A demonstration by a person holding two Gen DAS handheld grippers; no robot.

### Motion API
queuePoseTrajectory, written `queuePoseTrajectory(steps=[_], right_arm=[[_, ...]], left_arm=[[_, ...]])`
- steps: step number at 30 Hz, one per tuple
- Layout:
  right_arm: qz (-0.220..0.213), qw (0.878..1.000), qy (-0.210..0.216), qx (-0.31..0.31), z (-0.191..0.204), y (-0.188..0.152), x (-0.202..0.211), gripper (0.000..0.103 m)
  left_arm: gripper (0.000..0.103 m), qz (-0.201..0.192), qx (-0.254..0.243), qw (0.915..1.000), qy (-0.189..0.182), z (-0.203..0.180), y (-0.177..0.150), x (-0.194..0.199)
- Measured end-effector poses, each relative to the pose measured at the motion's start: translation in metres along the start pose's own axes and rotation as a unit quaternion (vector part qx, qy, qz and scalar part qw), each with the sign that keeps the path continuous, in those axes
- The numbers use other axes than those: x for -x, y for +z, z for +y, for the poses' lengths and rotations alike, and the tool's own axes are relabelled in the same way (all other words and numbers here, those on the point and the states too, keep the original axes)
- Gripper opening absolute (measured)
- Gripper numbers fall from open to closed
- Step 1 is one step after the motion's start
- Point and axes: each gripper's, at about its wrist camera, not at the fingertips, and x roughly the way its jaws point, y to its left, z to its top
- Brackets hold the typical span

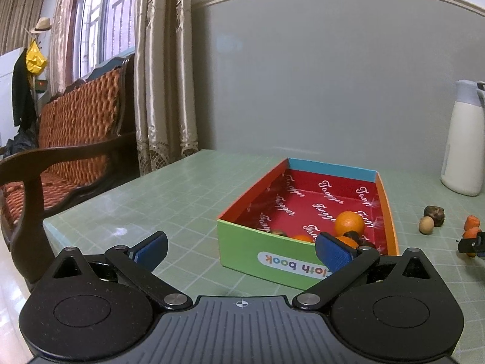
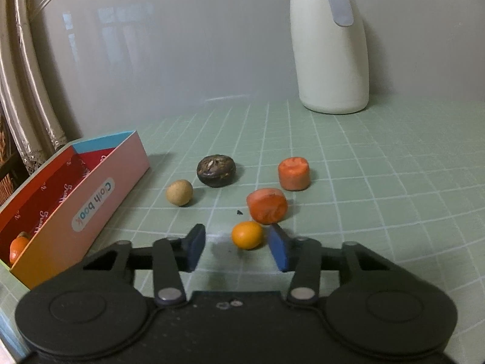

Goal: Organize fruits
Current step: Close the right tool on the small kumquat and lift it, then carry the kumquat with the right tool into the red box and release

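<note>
The right gripper [image 2: 238, 247] stands partly open around a small orange [image 2: 247, 234] right of the box [image 2: 91, 194], its pads not yet pressing it. The left gripper [image 1: 241, 247] hangs wide open and empty before the box, which holds a larger orange [image 1: 349, 224]

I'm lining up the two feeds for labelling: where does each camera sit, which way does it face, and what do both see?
Left wrist: on the left gripper, facing the box holding an orange; only its wide-apart fingers show.
Right wrist: on the right gripper, facing the small orange between its fingers, pads not yet touching.
Shared: box, white jug, dark fruit, green table.
</note>
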Motion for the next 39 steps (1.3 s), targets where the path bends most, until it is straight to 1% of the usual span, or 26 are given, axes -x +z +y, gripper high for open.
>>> queuePoseTrajectory(steps=[2, 3, 4, 5, 12, 15, 21, 28, 31, 33, 39], right_arm=[[0.0, 1.0, 0.003, -0.001, 0.0, 0.001, -0.001, 0.04], [0.001, 1.0, 0.006, -0.001, 0.0, 0.001, -0.002, 0.035], [0.002, 1.0, 0.009, 0.0, 0.0, 0.001, -0.003, 0.023], [0.002, 1.0, 0.011, 0.002, 0.001, 0.0, -0.002, 0.022], [-0.006, 1.0, 0.015, 0.016, 0.005, 0.0, 0.001, 0.022], [-0.015, 0.999, 0.027, 0.015, 0.006, 0.0, 0.005, 0.022], [-0.048, 0.994, 0.093, 0.019, 0.021, 0.004, 0.021, 0.022], [-0.07, 0.981, 0.178, 0.041, 0.061, 0.007, 0.033, 0.022], [-0.068, 0.974, 0.207, 0.061, 0.084, 0.006, 0.035, 0.022], [-0.059, 0.97, 0.222, 0.077, 0.1, 0.002, 0.032, 0.022], [-0.043, 0.963, 0.241, 0.109, 0.132, -0.006, 0.026, 0.022]], left_arm=[[0.103, 0.0, 0.002, 1.0, 0.001, 0.001, 0.0, 0.0], [0.103, 0.0, 0.002, 1.0, 0.001, 0.002, 0.0, 0.0], [0.103, 0.0, 0.002, 1.0, 0.001, 0.002, 0.0, 0.0], [0.103, 0.001, 0.002, 1.0, 0.001, 0.001, 0.0, 0.0], [0.103, 0.003, 0.01, 0.9999, 0.002, 0.004, 0.0, -0.002], [0.103, 0.003, 0.012, 0.9999, 0.006, 0.006, 0.0, -0.001], [0.103, 0.002, 0.021, 0.9995, 0.023, 0.018, -0.002, 0.001], [0.103, 0.008, 0.034, 0.998, 0.053, 0.046, -0.008, 0.002], [0.103, 0.012, 0.04, 0.9968, 0.067, 0.061, -0.012, 0.002], [0.103, 0.016, 0.046, 0.9961, 0.074, 0.069, -0.014, 0.001], [0.103, 0.023, 0.063, 0.9944, 0.082, 0.083, -0.017, -0.001]])
